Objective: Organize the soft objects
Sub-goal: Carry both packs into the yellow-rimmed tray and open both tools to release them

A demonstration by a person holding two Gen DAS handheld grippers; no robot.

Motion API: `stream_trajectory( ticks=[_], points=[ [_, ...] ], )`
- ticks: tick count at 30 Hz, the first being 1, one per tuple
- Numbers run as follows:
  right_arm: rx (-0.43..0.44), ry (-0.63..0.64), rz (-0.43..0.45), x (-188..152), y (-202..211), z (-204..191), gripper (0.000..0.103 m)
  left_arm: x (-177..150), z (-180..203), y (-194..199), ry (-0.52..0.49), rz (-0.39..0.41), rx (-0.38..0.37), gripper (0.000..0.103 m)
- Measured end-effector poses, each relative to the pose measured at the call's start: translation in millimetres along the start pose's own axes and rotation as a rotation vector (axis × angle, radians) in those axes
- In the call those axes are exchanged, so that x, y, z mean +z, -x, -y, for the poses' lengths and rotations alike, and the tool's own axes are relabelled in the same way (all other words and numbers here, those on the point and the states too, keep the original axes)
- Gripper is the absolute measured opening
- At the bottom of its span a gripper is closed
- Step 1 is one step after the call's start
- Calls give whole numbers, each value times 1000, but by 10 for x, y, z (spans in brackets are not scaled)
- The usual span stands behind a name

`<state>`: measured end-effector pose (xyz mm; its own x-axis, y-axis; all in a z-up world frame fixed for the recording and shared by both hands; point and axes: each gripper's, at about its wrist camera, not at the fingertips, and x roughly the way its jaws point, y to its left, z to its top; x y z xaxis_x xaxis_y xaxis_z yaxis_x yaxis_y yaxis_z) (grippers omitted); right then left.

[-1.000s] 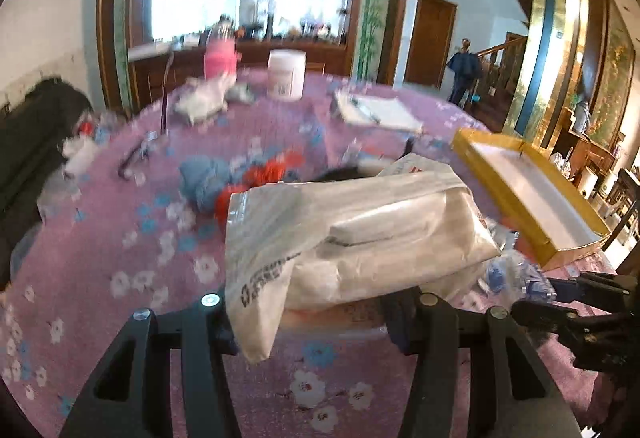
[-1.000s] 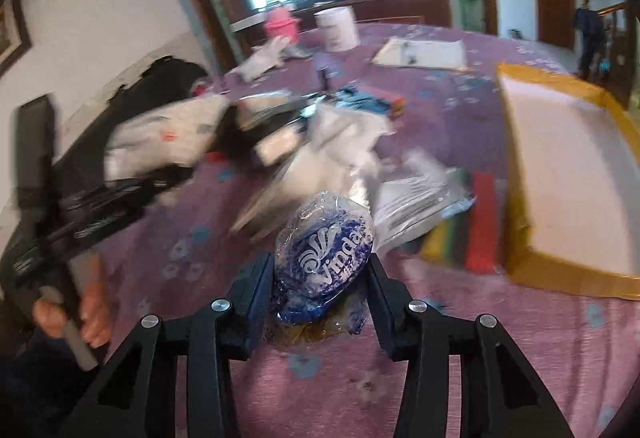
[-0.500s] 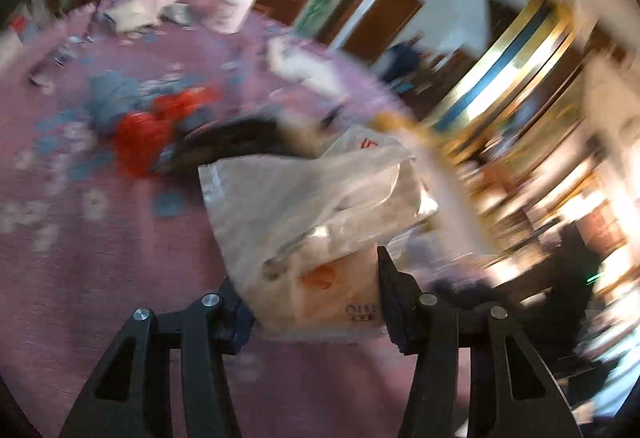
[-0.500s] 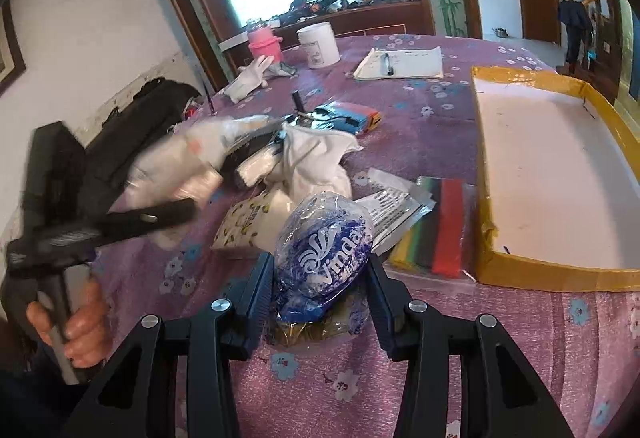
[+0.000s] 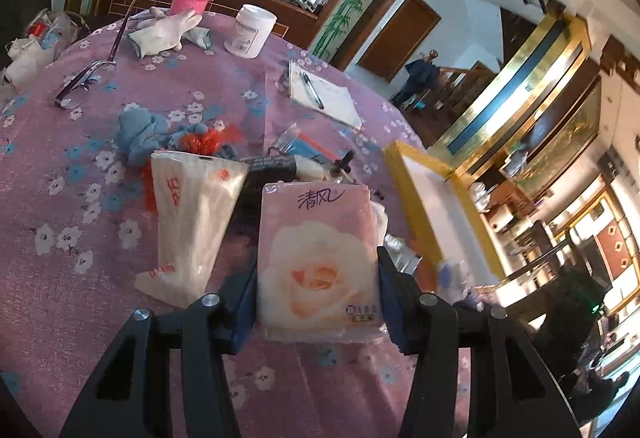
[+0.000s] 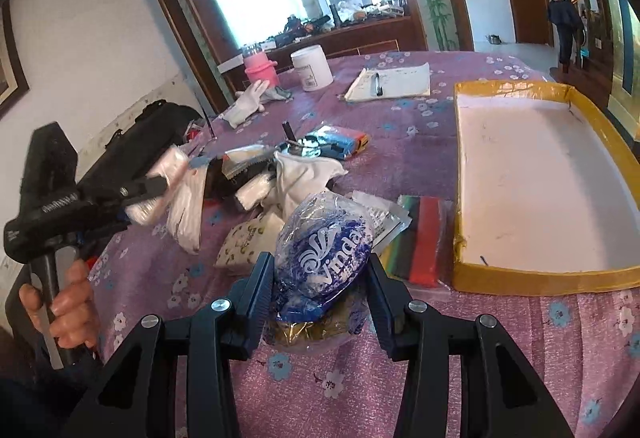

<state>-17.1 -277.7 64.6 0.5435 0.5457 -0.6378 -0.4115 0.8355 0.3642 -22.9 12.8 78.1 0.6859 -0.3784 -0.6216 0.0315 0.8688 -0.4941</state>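
Observation:
My left gripper (image 5: pixel 316 290) is shut on a pink tissue pack with a rose print (image 5: pixel 318 262), held above the purple flowered tablecloth (image 5: pixel 72 310). A white plastic packet (image 5: pixel 192 222) lies just left of it. My right gripper (image 6: pixel 320 278) is shut on a blue and white Vinda tissue pack (image 6: pixel 326 250), held low over the cloth. The left gripper also shows in the right wrist view (image 6: pixel 140 193), at the left over a heap of soft packets (image 6: pixel 280 177). The yellow-edged white tray (image 6: pixel 536 173) is empty, to the right of the heap.
A rainbow-coloured cloth pack (image 6: pixel 420 242) lies by the tray's near corner. A small patterned pillow pack (image 6: pixel 250 236) lies in front of the heap. Farther back stand a white jar (image 6: pixel 312 67), a pink bottle (image 6: pixel 260 65), white gloves (image 6: pixel 248 103) and a notepad with pen (image 6: pixel 390 79).
The left gripper has swung and turned, so the pink tissue pack now faces the camera and the white packet lies on the table. The right gripper has hardly moved.

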Motion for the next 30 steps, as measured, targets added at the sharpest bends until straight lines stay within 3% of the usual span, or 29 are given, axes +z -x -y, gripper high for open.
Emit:
stream_trajectory(
  ticks=[9,21,30],
  points=[
    [-11,32,67,207,115,-41,49,-165,545,-14,-200,61,103,52],
    [-50,-17,187,674,367,221,49,3,1075,-167,-305,69,80,52],
    [-106,-94,318,1266,569,656,49,374,1649,-348,-365,88,59,52]
  ],
)
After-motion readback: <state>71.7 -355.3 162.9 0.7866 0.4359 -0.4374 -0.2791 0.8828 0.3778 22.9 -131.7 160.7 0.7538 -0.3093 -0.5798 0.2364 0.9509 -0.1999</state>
